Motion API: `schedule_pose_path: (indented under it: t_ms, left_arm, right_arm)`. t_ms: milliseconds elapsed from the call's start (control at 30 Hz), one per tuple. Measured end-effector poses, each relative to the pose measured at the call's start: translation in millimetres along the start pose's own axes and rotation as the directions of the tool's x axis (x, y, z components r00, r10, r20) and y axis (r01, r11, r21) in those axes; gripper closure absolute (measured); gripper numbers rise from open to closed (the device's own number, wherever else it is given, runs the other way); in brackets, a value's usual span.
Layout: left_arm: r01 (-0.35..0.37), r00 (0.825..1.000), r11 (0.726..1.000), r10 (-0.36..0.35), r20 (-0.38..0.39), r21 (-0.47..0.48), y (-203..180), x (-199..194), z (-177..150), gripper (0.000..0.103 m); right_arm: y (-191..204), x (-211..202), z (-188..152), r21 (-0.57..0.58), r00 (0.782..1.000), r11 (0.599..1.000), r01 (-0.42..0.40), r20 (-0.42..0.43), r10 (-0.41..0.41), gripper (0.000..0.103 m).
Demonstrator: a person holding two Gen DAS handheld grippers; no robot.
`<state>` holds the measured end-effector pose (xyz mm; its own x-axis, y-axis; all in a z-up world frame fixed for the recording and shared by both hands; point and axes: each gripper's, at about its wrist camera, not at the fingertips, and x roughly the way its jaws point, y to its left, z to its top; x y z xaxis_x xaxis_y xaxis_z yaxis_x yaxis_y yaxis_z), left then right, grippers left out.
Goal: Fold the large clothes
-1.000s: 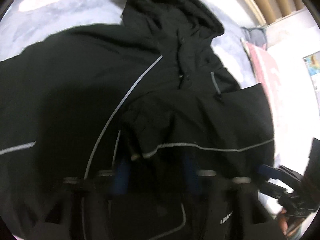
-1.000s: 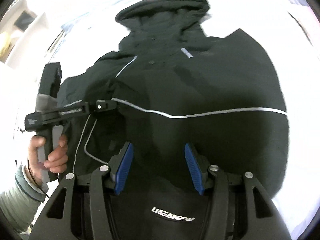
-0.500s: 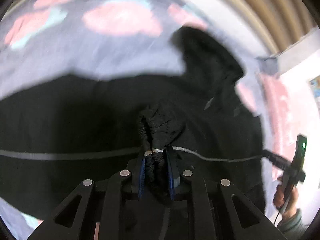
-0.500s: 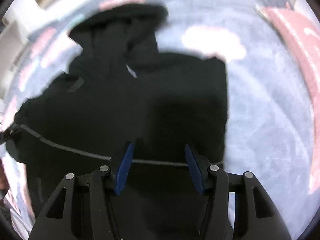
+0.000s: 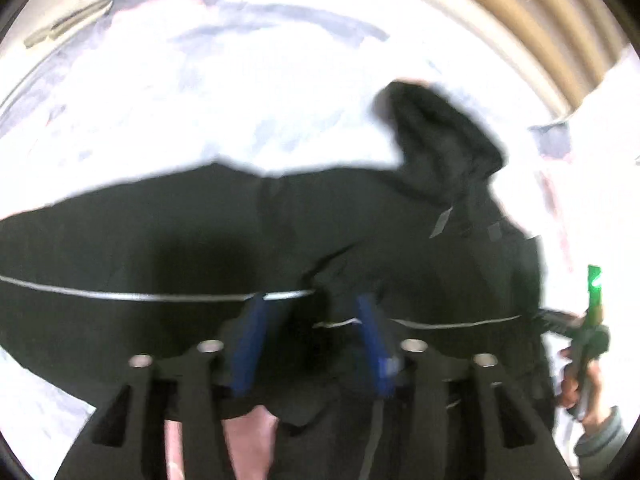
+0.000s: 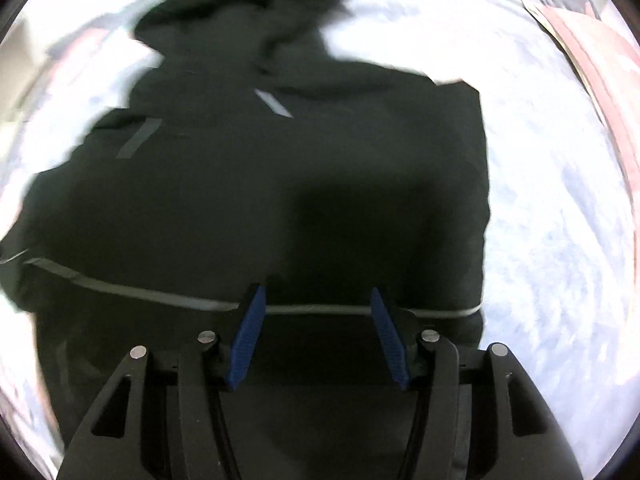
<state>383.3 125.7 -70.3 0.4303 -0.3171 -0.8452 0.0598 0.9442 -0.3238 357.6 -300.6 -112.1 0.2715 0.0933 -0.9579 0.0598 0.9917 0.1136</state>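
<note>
Two pairs of blue-padded tongs hang over a black hooded jacket [image 6: 248,184] spread across a pale, pink-patterned bedcover [image 6: 560,208]. Seen along the right tongs [image 6: 318,334], the jacket lies with its hood [image 6: 240,12] at the far end, short grey reflective strips near the chest and a thin grey piping line [image 6: 132,292] running across the body just ahead of the fingertips. These tongs stand spread, their pads clear of the cloth and nothing between them.

Seen along the left tongs [image 5: 308,342], the jaws are opening — dark jacket fabric sits in the gap, but the pads do not press on it. A fold of the jacket [image 5: 348,268] with grey piping on its edge lies bunched just beyond the tips, on top of the jacket's body. The hood [image 5: 440,144] points up and to the right in this view, toward a tan ribbed surface at the upper edge, which is too blurred to name.

At the right edge of the left wrist view, a person's hand [image 5: 580,384] in a grey cuff grips the handle of the other tool — a green light [image 5: 594,284] glows on it — beside the jacket's edge. Something pinkish shows between the left tongs' black arms at the bottom, too blurred to identify. Both views are softened by motion blur.
</note>
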Motion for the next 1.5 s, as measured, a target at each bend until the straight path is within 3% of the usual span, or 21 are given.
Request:
schedule_pose_path:
  t_ms: [67,167,267,367,467,567,633,733,833,1000,1133,1300,1333,1400,1433,1500]
  left_arm:
    - [0.069,0.997,0.997,-0.07,0.019,0.021,-16,-7,0,0.039]
    - [0.131,0.991,0.989,-0.129,-0.041,0.064,-51,22,-9,0.039]
    - [0.079,0.992,0.991,-0.067,-0.108,0.109,-84,72,-28,0.039]
    - [0.015,0.981,0.998,-0.004,-0.196,0.053,-79,119,-49,0.04]
    - [-0.012,0.982,0.998,0.023,-0.187,0.061,-80,138,-56,0.04]
    - [-0.015,0.979,0.997,0.029,-0.2,0.076,-84,134,-53,0.04]
    - [0.012,0.98,0.999,-0.003,-0.197,0.044,-81,126,-48,0.04]
    - [0.101,0.983,0.992,-0.112,-0.147,-0.082,-59,92,-43,0.039]
    - [0.124,0.989,0.974,-0.136,-0.052,-0.192,-25,52,-43,0.039]
    - [0.024,0.998,0.94,0.0,0.07,-0.341,55,-10,-49,0.039]
    - [-0.064,0.98,0.87,0.146,0.131,-0.489,129,-54,-58,0.039]
    - [-0.115,0.928,0.735,0.32,0.192,-0.668,213,-100,-71,0.039]
    - [-0.117,0.915,0.708,0.35,0.201,-0.696,224,-106,-73,0.039]
    - [-0.104,0.879,0.625,0.422,0.222,-0.774,254,-118,-82,0.039]
    - [-0.091,0.872,0.598,0.433,0.226,-0.796,267,-122,-85,0.039]
    - [-0.048,0.875,0.556,0.423,0.233,-0.83,293,-121,-89,0.039]
  right_arm:
    - [13,-11,-7,-0.04,1.0,0.999,-0.01,0.017,0.011,0.045]
    - [38,-17,-22,-0.105,0.999,0.994,-0.012,0.031,0.015,0.045]
    - [42,-4,-38,-0.121,1.0,0.993,-0.014,0.007,0.015,0.045]
    - [35,20,-52,-0.122,0.999,0.993,0.0,-0.04,-0.005,0.045]
    - [33,29,-65,-0.122,0.999,0.993,-0.002,-0.045,-0.004,0.044]
    - [30,32,-61,-0.097,0.998,0.995,-0.015,-0.058,0.009,0.043]
    - [30,31,-62,-0.104,0.999,0.995,-0.01,-0.052,0.004,0.043]
    - [32,25,-67,-0.113,0.999,0.994,0.004,-0.039,-0.008,0.043]
    - [34,22,-69,-0.114,0.999,0.993,0.012,-0.039,-0.016,0.043]
    - [59,29,-65,-0.113,0.998,0.993,0.034,-0.042,-0.039,0.043]
    - [68,30,-64,-0.119,0.998,0.992,0.045,-0.042,-0.05,0.042]
    - [72,30,-60,-0.125,0.997,0.991,0.046,-0.061,-0.054,0.042]
    - [71,31,-57,-0.127,0.996,0.991,0.045,-0.065,-0.053,0.042]
    - [74,33,-55,-0.129,0.996,0.991,0.046,-0.071,-0.055,0.042]
    - [74,32,-54,-0.133,0.996,0.99,0.048,-0.073,-0.058,0.042]
    - [72,33,-49,-0.142,0.995,0.988,0.053,-0.078,-0.064,0.041]
